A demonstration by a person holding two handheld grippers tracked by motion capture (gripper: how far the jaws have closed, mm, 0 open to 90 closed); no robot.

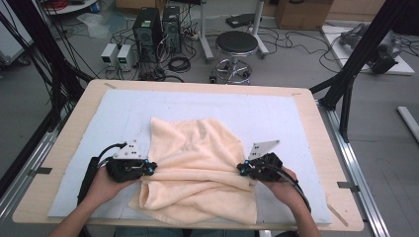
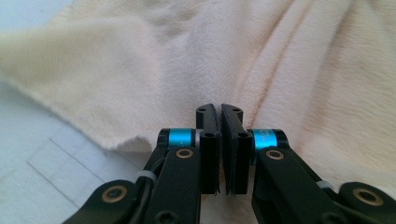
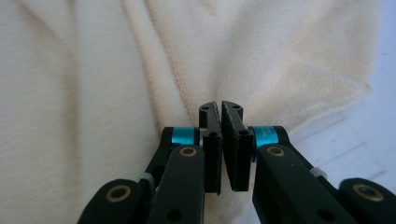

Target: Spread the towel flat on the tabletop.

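Towel (image 1: pixel 195 168), pale peach terry cloth, lies rumpled on the light blue mat (image 1: pixel 276 113) covering my worktop (image 1: pixel 316 128), toward the near edge, its near part doubled over in loose folds. I see soft creases fanning across the nap and a stitched hem in the right gripper view. At its left edge, the left gripper (image 1: pixel 148 169) has its jaws brought together, clamped on a pinch of the fabric. At its right edge, the right gripper (image 1: pixel 240 169) likewise has its jaws closed on the cloth. Between the two grippers the towel bunches in ridges.
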